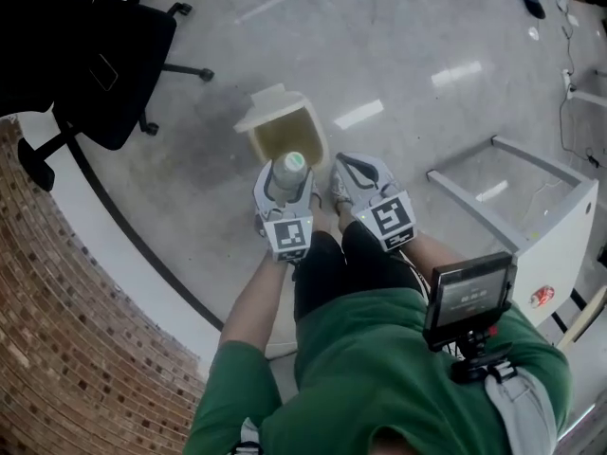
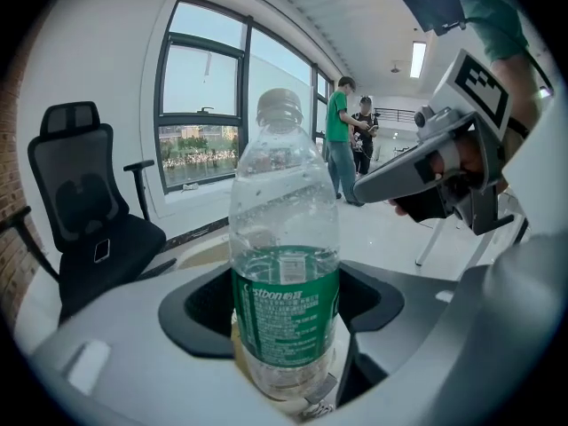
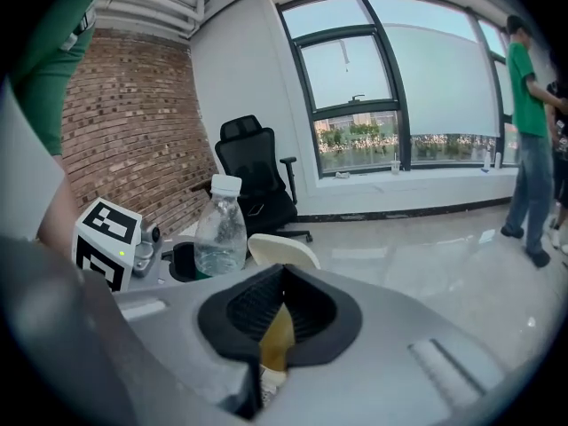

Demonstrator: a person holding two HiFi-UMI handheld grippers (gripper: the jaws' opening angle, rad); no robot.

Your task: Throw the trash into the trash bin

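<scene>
A clear plastic bottle (image 1: pixel 289 170) with a green label and a white cap stands upright between the jaws of my left gripper (image 1: pixel 287 176), which is shut on it. In the left gripper view the bottle (image 2: pixel 284 264) fills the middle of the gripper (image 2: pixel 284 331). Directly below it on the floor is the cream trash bin (image 1: pixel 305 133), with its lid tipped open toward the far side. My right gripper (image 1: pixel 348 171) hovers just right of the bottle, shut with nothing in it. The right gripper view shows its jaws (image 3: pixel 275 319) pressed together, the bottle (image 3: pixel 220 229) to the left, and the bin's lid (image 3: pixel 286 250) beyond.
A black office chair (image 1: pixel 104 55) stands at the far left by a brick wall (image 1: pixel 76 330). A white table frame (image 1: pixel 531 207) is close on the right. Two people (image 2: pixel 344 131) stand far off near the windows. Glossy grey floor surrounds the bin.
</scene>
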